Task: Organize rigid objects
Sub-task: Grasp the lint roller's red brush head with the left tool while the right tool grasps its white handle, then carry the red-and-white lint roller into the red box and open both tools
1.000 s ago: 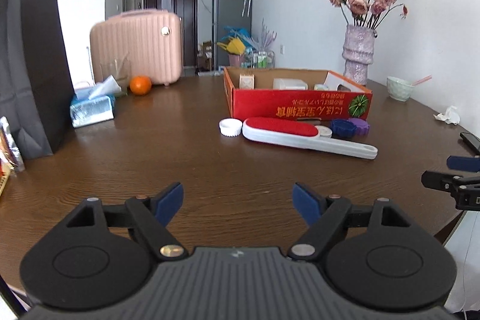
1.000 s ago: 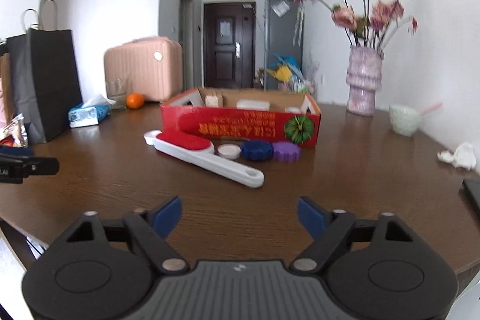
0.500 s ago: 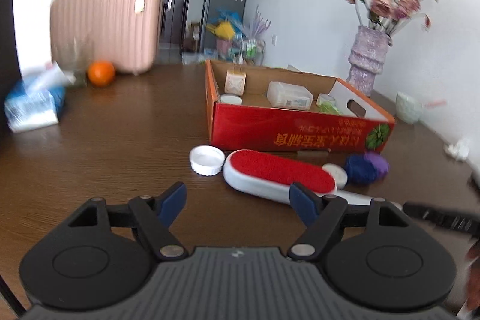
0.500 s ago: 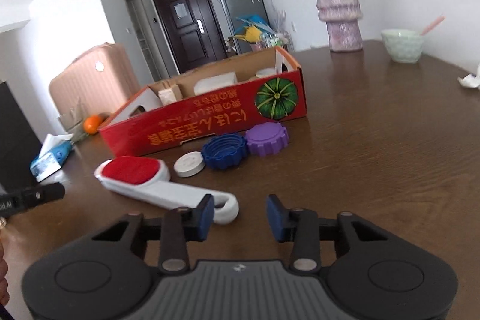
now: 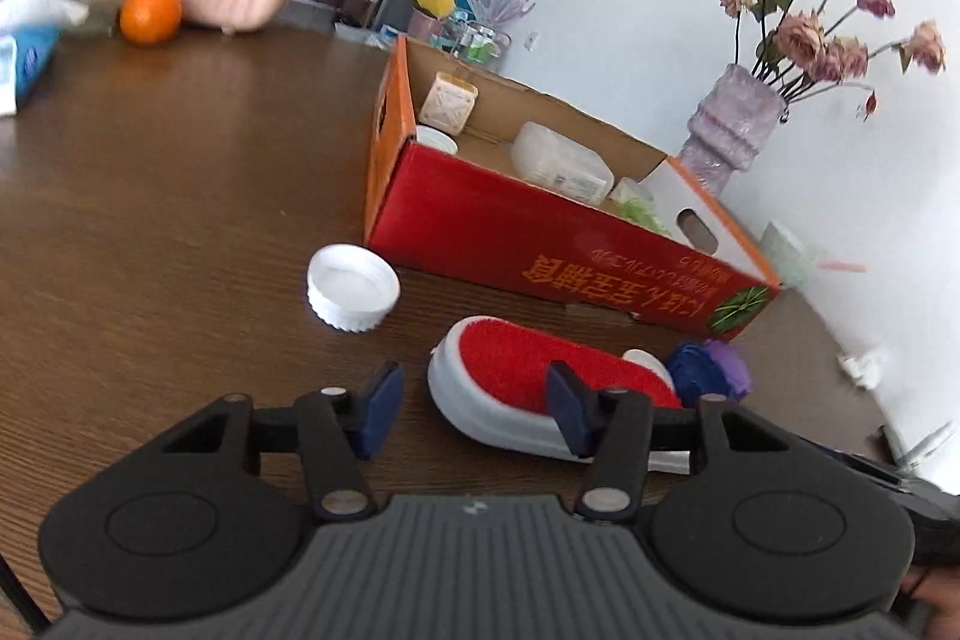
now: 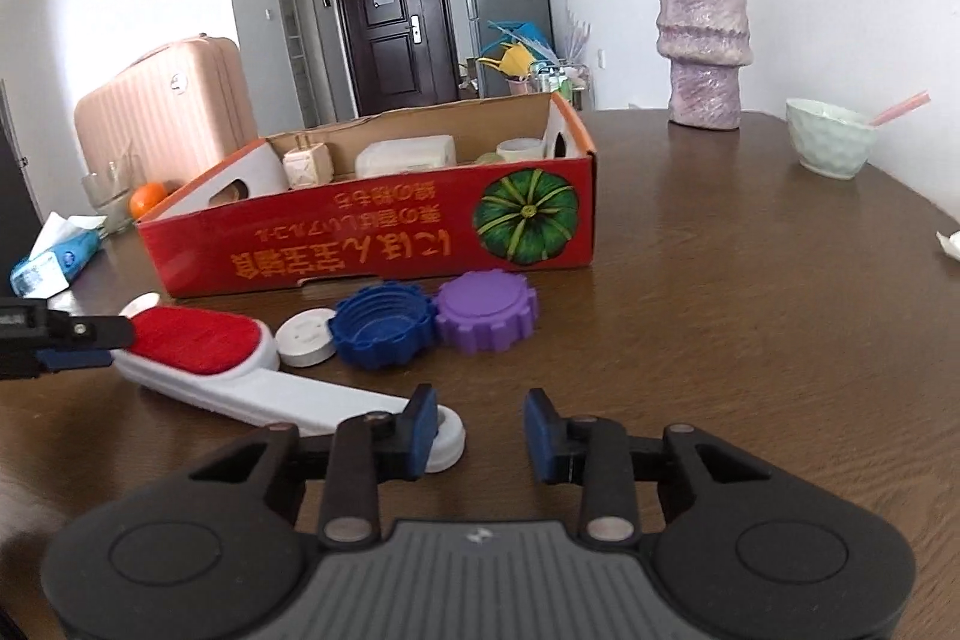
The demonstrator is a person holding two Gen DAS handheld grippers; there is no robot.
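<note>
1. The lint brush [image 6: 228,370] lies on the table [image 6: 750,310] in front of the red box [image 6: 372,244].
2. The left gripper [image 5: 471,409] is closing round the brush's head, pads not yet pressing; an uneven bite could twist it.
3. The right gripper [image 6: 477,433] is closing at the handle tip, which sits by one pad only, so it may slip out.
4. A skidding brush could knock the blue cap [image 6: 384,331].

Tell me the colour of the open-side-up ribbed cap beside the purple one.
Blue cap, touching the purple cap; clearest in the right wrist view.
</note>
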